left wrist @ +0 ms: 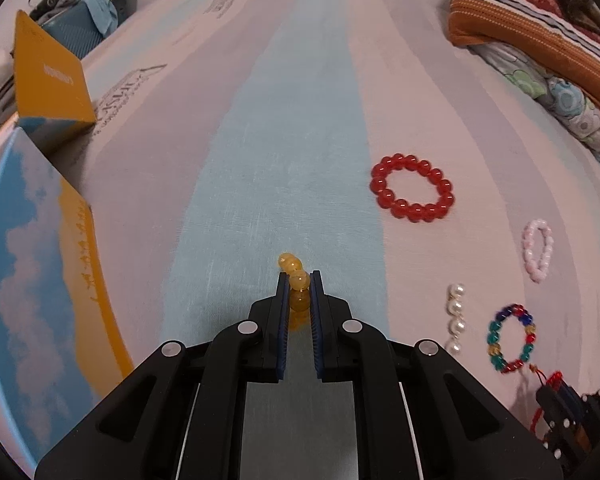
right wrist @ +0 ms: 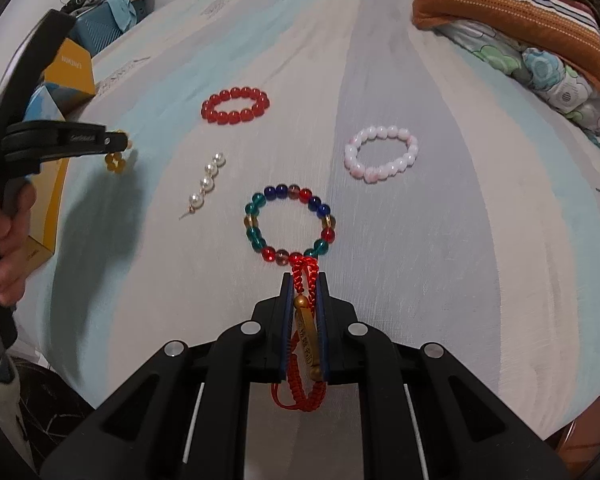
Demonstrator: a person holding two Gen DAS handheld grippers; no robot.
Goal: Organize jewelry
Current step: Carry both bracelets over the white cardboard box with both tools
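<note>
Right now the left gripper [left wrist: 299,280] has its jaws clamped on a yellow translucent bead bracelet [left wrist: 296,276], held above the striped bedsheet [left wrist: 292,140] near the orange and sky-blue box [left wrist: 48,84]. The right gripper [right wrist: 303,280] has its jaws clamped on a red braided cord bracelet with a gold bar [right wrist: 306,332]. Loose on the sheet lie a red bead bracelet [right wrist: 236,106], a pink bead bracelet [right wrist: 381,154], a short pearl strand [right wrist: 208,180] and a multicoloured glass bead bracelet [right wrist: 290,226], the last just beyond the right fingertips.

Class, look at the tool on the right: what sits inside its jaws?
The right tool pinches a red braided cord and a gold bar charm; pads cover the cord's sides.
</note>
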